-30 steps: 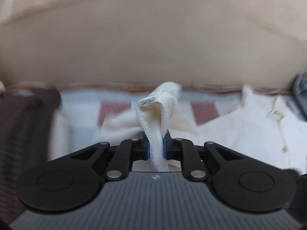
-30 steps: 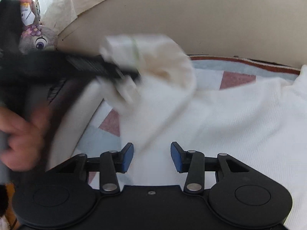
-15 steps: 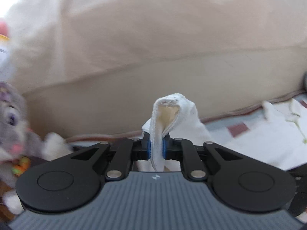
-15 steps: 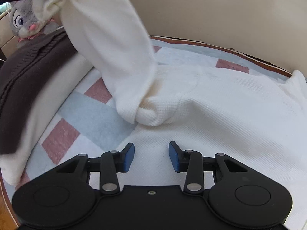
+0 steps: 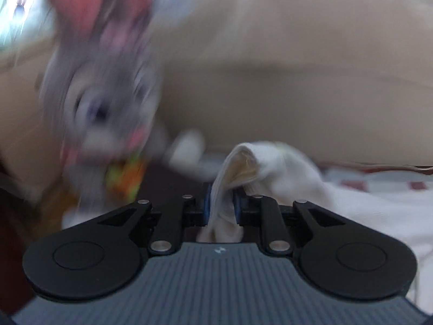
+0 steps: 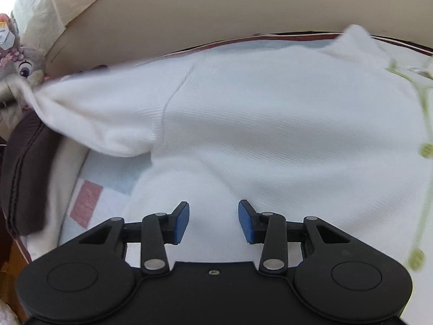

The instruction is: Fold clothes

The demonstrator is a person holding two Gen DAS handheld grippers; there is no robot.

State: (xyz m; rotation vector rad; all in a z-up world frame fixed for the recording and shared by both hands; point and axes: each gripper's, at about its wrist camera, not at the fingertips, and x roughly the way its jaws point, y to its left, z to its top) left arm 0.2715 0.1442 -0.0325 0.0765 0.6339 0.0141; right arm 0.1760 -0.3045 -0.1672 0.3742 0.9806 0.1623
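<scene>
Since a sec ago the left tongs [image 5: 220, 203] have swung w/ the cuff toward the plush bunny [image 5: 105, 103], which now fills the view ahead-left of them, badly blurred; earlier they faced the sofa back. Sleeve, bunched up half a sec ago, is now stretched out straight.

Left tongs: narrow, jaws easing open at this moment, white cuff [image 5: 243, 162] between the blue pads and touching both, its end sticking up past the tips. So cuff is on the point of release, or the grip is only slackening; can't tell which.

Right-wrist view, left to right: dark brown garment [image 6: 24, 173] lies far left of the right tongs, on a cream one. Sleeve [image 6: 89, 113] runs taut from the far left edge, by the bunny, to the shoulder seam ahead of the tongs. White sweater [image 6: 270, 135] body lies spread on the checked blanket [image 6: 86, 203] of the sofa, directly ahead of and under the tongs. Green-dotted trim shows far right, blurred.

Right tongs [image 6: 213, 223]: wide, nothing between the pads, hovering just over the sweater's lower body.

Step, as I read it: sleeve pulled out flat, prep for folding it in.

Next probably: lay the cuff down or carry it across the body; right tongs to pin or pinch fabric near the armpit so the body doesn't drag.
</scene>
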